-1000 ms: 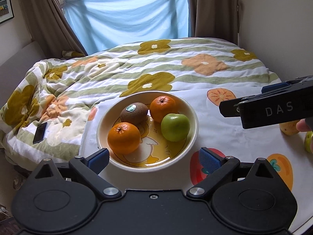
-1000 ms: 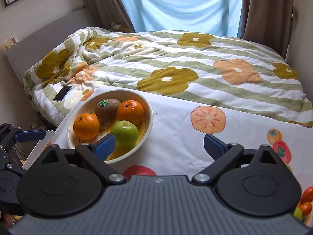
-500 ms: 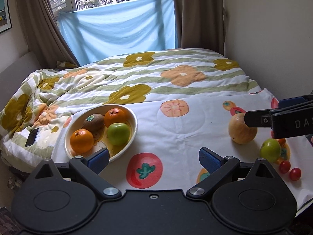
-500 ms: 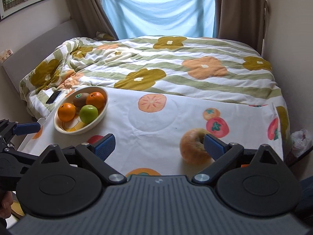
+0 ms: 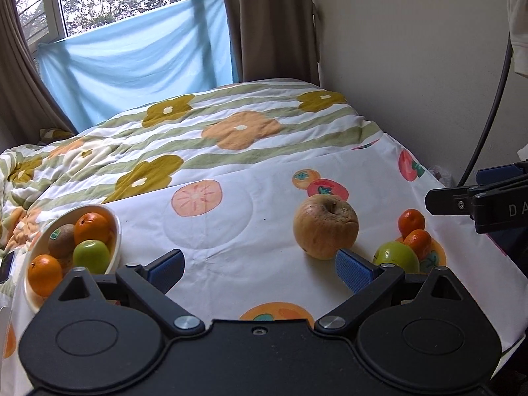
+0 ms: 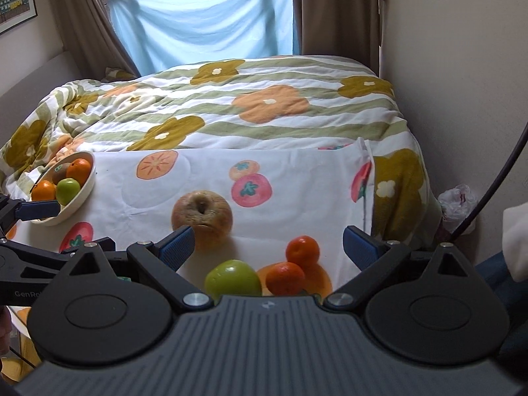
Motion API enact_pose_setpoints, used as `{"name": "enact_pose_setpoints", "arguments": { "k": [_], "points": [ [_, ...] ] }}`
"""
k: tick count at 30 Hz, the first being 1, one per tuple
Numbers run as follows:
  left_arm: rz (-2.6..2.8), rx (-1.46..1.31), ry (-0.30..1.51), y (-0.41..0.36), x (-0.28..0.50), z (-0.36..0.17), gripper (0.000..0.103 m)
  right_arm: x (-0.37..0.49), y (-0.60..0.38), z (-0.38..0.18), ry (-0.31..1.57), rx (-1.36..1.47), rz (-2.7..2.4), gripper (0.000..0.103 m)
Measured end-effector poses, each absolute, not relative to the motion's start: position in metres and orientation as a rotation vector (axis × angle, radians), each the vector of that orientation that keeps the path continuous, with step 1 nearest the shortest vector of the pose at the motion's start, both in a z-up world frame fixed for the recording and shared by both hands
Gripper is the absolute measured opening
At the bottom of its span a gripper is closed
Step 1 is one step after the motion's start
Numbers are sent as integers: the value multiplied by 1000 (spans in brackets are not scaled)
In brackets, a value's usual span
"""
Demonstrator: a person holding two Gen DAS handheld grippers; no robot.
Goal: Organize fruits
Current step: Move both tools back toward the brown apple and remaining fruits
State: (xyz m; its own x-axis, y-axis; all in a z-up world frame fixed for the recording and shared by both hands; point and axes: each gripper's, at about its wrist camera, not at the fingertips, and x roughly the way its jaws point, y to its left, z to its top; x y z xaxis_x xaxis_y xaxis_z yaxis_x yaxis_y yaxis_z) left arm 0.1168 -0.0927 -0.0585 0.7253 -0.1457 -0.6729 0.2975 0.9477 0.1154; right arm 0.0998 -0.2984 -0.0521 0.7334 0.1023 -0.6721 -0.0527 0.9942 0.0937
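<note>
At the left edge of the left wrist view, the bowl (image 5: 117,231) already holds two oranges (image 5: 91,228), a kiwi (image 5: 61,241) and a green apple (image 5: 90,256), so that part looks done. The left gripper (image 5: 259,269) is spread and empty over the fruit-print cloth (image 5: 231,231). To the right, a large wrinkled apple (image 5: 325,227), a second green apple (image 5: 394,255) and two mandarins (image 5: 411,222) lie loose. In the right wrist view, the right gripper (image 6: 269,246) is spread too, with the mandarins and loose green apple showing between its fingers. Four fruits seem left.
</note>
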Motion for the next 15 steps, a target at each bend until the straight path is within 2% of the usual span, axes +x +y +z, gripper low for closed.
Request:
{"name": "enact_pose_setpoints", "arguments": {
  "k": [13,15],
  "points": [
    [-351,305,713,-139,159,-103,100,117,-316,-88,741,71,70,103],
    [-358,307,717,-143,164,-108,100,120,-315,-92,741,64,78,98]
  ]
}}
